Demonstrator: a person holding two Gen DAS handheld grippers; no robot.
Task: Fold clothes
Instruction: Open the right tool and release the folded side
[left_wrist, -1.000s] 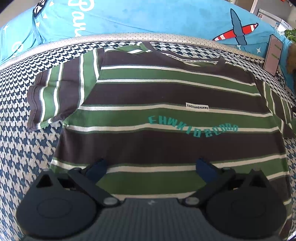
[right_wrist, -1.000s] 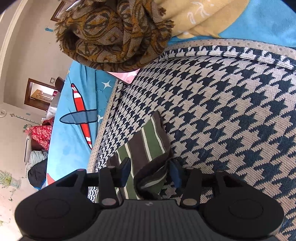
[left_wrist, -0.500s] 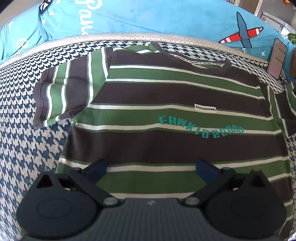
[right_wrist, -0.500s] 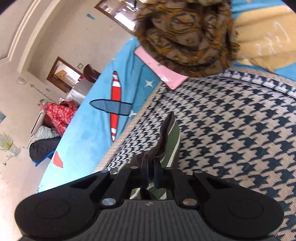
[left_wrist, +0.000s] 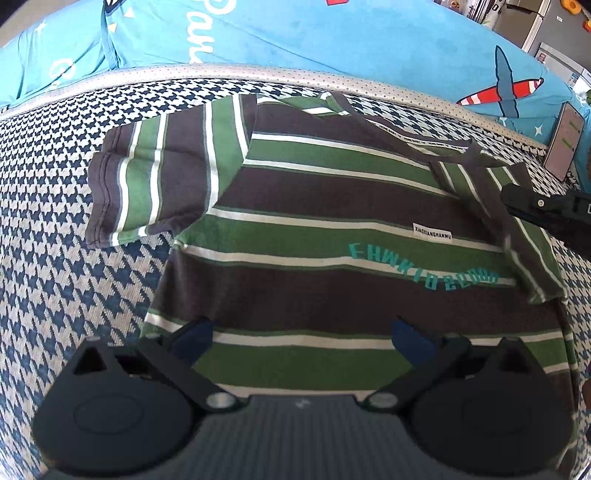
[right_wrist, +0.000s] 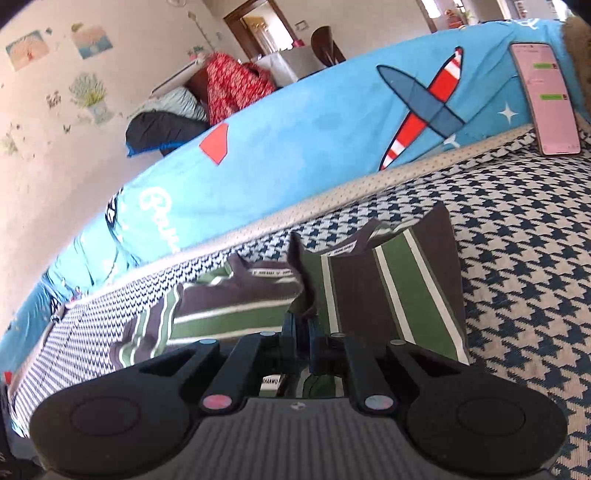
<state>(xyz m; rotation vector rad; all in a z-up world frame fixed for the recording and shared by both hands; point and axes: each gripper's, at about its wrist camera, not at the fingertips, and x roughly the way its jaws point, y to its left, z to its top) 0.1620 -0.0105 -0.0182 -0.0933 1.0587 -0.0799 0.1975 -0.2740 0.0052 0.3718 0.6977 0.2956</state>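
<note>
One striped T-shirt (left_wrist: 332, 236), in brown, green and white bands, is seen spread front-up on a houndstooth mat (left_wrist: 66, 258) laid over a bed. A small white label (left_wrist: 431, 233) sewn on the chest is read as "XIAOXIANGHANMU"; beneath it, curved teal lettering (left_wrist: 424, 271) appears to spell "EHWKID" followed by characters that cannot be made out with certainty. Two sleeves are counted: the one at the viewer's left (left_wrist: 155, 181) lies flat and outstretched, while the other sleeve (right_wrist: 391, 291) is folded inward over the chest, its fabric pinched between the closed jaws of the right gripper (right_wrist: 303, 334). The left gripper (left_wrist: 299, 334) is held over the shirt's lower hem, its jaws spread wide with nothing between them. One pink phone (right_wrist: 546, 96) is propped at the mat's far edge against a blue bedsheet (right_wrist: 295, 147) printed with a red-striped aeroplane (right_wrist: 424, 110). Bare mat is left open on both sides of the shirt.
</note>
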